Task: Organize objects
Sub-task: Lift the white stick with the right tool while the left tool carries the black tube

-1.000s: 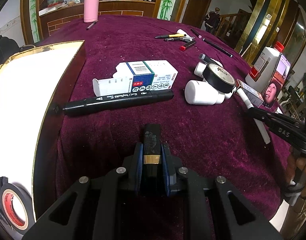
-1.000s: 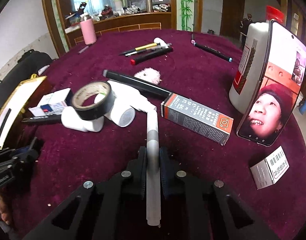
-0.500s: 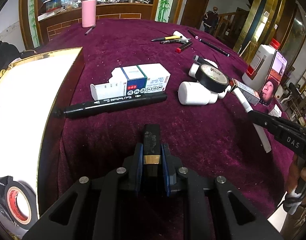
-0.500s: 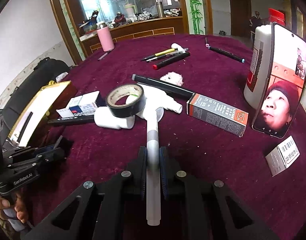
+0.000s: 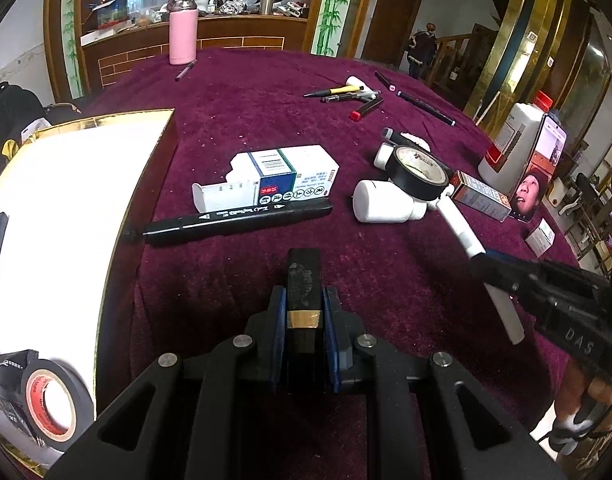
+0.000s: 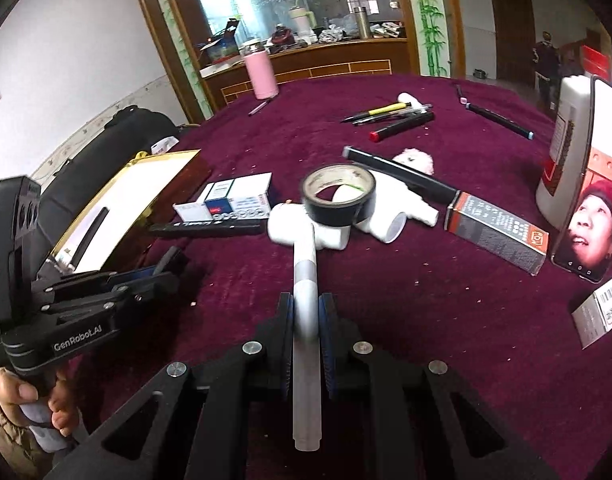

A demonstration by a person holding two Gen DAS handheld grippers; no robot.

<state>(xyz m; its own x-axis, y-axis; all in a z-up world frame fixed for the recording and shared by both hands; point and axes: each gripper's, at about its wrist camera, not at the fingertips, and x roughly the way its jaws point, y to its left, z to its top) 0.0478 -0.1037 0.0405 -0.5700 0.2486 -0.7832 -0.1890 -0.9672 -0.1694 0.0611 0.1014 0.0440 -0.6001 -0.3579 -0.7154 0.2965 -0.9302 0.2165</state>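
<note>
My left gripper (image 5: 303, 294) is shut on a short black block with a gold band (image 5: 303, 272), held just above the maroon cloth. My right gripper (image 6: 306, 306) is shut on a white and grey pen (image 6: 306, 276), whose tip reaches the white bottles (image 6: 326, 236) under a black tape roll (image 6: 340, 196). The left wrist view shows that pen (image 5: 460, 228) sticking out of the right gripper (image 5: 490, 268) at the right. In the right wrist view the left gripper (image 6: 173, 262) is at the left, beside a gold-rimmed white box (image 6: 145, 196).
The gold-rimmed box (image 5: 85, 184) holds a red-cored tape roll (image 5: 49, 404). On the cloth lie a black marker (image 5: 233, 220), a medicine carton (image 5: 281, 176), a grey and orange carton (image 5: 482, 196), several pens (image 5: 346, 94) and a pink flask (image 5: 183, 32). A phone (image 6: 594, 224) leans on a white jug (image 6: 570, 148).
My right gripper has swung left with the white pen, closer to the left gripper, so the tape roll and bottles now lie straight ahead of it. The left gripper has hardly moved.
</note>
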